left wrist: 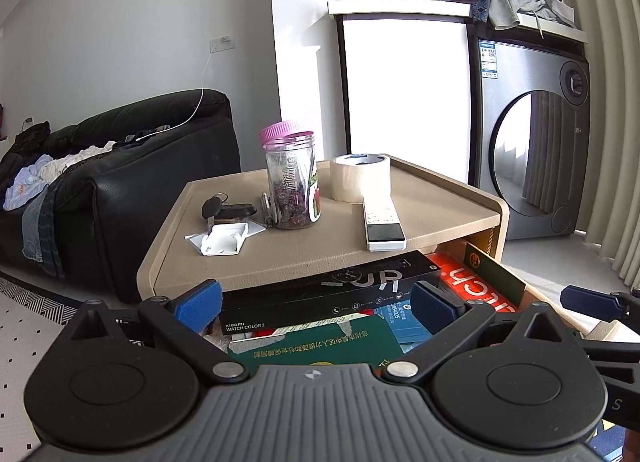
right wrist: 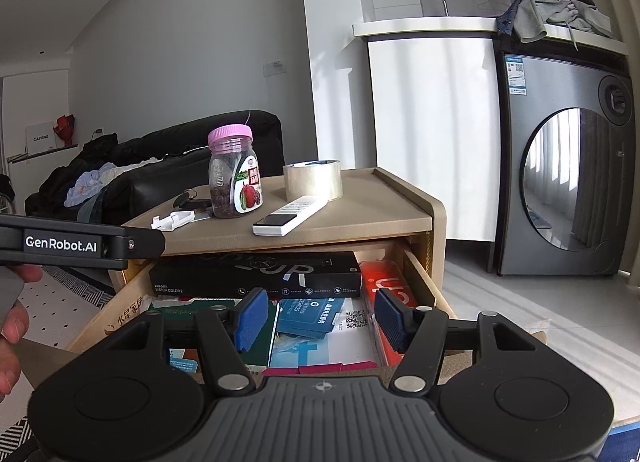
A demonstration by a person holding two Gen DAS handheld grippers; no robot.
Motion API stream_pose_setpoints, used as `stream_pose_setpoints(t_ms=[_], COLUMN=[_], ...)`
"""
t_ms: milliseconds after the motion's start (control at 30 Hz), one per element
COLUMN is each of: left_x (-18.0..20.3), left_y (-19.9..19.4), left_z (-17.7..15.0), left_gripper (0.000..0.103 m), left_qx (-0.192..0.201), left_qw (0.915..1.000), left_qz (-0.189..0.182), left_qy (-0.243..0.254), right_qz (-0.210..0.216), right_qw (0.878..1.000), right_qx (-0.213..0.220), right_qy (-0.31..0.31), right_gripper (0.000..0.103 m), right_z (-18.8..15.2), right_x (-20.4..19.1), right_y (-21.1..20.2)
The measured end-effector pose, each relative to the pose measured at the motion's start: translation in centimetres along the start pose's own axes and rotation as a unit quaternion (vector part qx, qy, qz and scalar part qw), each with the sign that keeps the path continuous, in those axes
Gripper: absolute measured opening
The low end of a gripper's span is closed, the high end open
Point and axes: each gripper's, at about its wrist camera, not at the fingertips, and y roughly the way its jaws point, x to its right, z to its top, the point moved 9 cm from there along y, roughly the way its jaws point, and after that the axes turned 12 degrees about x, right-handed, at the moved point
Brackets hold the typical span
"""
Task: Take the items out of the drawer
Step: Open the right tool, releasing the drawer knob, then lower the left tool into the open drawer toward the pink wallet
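1. The left gripper hangs over the open drawer, its blue fingers spread wide and gripping nothing; the long black watch box lies between and behind them, and I cannot tell whether they touch it.
2. The right gripper is also spread wide and empty, poised above the drawer's papers and a blue card.
3. The drawer is pulled out of a beige side table. Inside lie the black box at the back, a red box along the right wall, and a green booklet near the front.
4. On the tabletop stand a pink-lidded jar and a tape roll, with a white remote, keys and a white plastic piece.
5. Behind are a black sofa and a washing machine.
6. Only the right view shows a hand at the left edge, holding the other gripper; only the left view shows the right gripper's blue fingertip at its right edge.
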Motion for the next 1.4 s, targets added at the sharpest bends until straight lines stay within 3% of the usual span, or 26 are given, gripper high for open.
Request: stream_pose_setpoints(t_ms=[467,567,733,900,1133,1400], left_x=[3.4,4.5,6.7,9.8,12.2,13.8], left_y=[4.1,4.7,5.7,7.2,7.6,8.8], left_z=[-0.7,-0.7,-0.6,-2.0,-4.1,-5.7], left_gripper=[0.103,0.103,0.103,0.103,0.103,0.100], left_qx=[-0.038,-0.048,-0.065,-0.096,-0.146,-0.216], left_qw=[0.9932,0.9862,0.9614,0.9305,0.8946,0.8465], left_qz=[-0.066,-0.120,-0.214,-0.274,-0.348,-0.425], left_qy=[0.088,0.103,0.159,0.224,0.239,0.236], right_qz=[-0.007,-0.012,-0.016,-0.025,-0.034,-0.037], right_qw=[1.000,1.000,1.000,1.000,0.999,0.999], right_qx=[-0.007,-0.009,-0.009,-0.010,-0.011,-0.008], right_qy=[0.004,0.010,0.014,0.015,0.026,0.029], right_gripper=[0.063,0.063,0.063,0.063,0.063,0.063], right_z=[0.0,-0.2,-0.2,-0.4,-0.4,-0.4], right_x=[1.3,1.8,2.6,3.7,4.8,5.5], right_y=[1.9,1.9,1.6,1.3,0.9,0.5])
